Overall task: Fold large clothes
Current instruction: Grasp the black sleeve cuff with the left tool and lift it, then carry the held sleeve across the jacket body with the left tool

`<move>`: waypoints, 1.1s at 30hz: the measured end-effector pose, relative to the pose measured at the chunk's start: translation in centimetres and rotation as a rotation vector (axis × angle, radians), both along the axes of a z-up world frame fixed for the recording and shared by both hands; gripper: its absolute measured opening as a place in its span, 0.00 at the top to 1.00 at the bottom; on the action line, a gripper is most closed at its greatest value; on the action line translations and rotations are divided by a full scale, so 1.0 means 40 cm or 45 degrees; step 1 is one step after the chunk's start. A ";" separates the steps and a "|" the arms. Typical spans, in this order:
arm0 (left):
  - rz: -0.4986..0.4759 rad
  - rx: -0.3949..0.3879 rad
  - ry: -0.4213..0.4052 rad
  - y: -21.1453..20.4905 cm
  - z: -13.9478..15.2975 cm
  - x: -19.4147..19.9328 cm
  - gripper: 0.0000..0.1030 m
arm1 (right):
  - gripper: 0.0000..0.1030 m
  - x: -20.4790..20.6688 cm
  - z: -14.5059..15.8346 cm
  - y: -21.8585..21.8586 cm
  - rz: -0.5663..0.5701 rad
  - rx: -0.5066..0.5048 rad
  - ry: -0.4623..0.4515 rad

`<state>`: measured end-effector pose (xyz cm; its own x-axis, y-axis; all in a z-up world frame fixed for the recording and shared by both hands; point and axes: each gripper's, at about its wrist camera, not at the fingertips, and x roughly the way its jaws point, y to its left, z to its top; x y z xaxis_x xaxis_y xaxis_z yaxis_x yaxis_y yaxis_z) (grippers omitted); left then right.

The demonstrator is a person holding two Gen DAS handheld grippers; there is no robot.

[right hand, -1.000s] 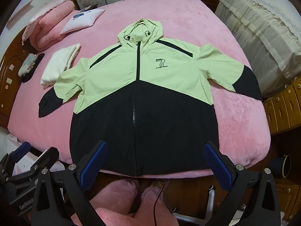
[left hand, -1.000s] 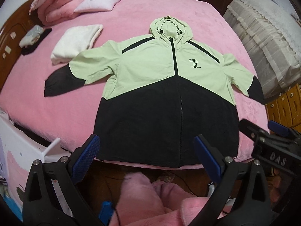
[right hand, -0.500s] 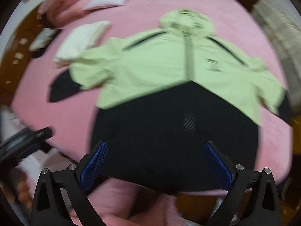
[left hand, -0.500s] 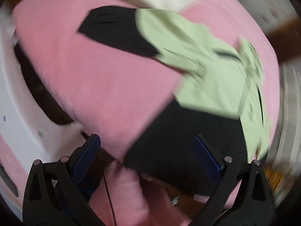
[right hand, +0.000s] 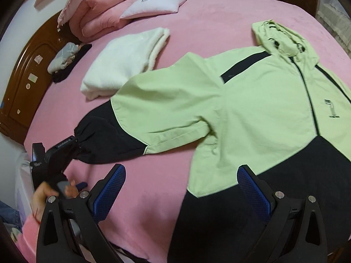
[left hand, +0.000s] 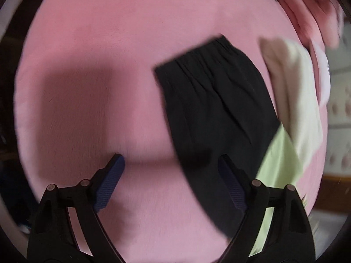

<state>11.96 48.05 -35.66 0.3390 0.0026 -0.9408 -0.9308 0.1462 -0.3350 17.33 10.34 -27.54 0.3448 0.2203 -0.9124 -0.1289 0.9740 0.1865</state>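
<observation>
A green and black hooded jacket was found laid flat, front up, on a pink bed, occupying the centre and right of the right wrist view. Its hood pointed to the upper right of the frame and its black lower body filled the lower right.

The right hand-held gripper was recorded at the bottom centre with its jaws wide apart and nothing held between them. Its right blue pad was seen over the black lower body of the jacket; its left pad was seen over bare pink bedding. Contact with the fabric could not be determined.

The jacket's sleeve was seen extended toward the lower left of that frame, ending in a black cuff. The left hand-held gripper was noted at that cuff, at the left edge of the frame, apparently touching or just beside it.

In the blurred left wrist view, the left hand-held gripper was shown with its jaws spread wide and nothing clamped. The black sleeve end lay across the right half of the frame, passing by the right pad.

A folded white blanket was noted beside the sleeve, toward the upper left.
</observation>
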 end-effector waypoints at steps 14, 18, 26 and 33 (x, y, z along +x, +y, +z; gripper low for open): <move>-0.365 0.632 -0.315 -0.051 0.205 0.174 0.97 | 0.00 -0.039 -0.138 -0.088 -0.034 -0.053 0.021; -0.615 0.826 -0.517 -0.221 0.356 0.222 0.98 | 0.00 -0.044 -0.110 -0.185 -0.099 0.002 -0.026; -0.993 0.915 -0.771 -0.666 0.520 0.354 0.98 | 0.00 -0.006 -0.012 -0.473 -0.303 0.164 -0.104; -1.309 0.811 -0.803 -1.059 0.470 0.527 0.98 | 0.00 0.037 0.040 -0.787 -0.451 0.176 -0.187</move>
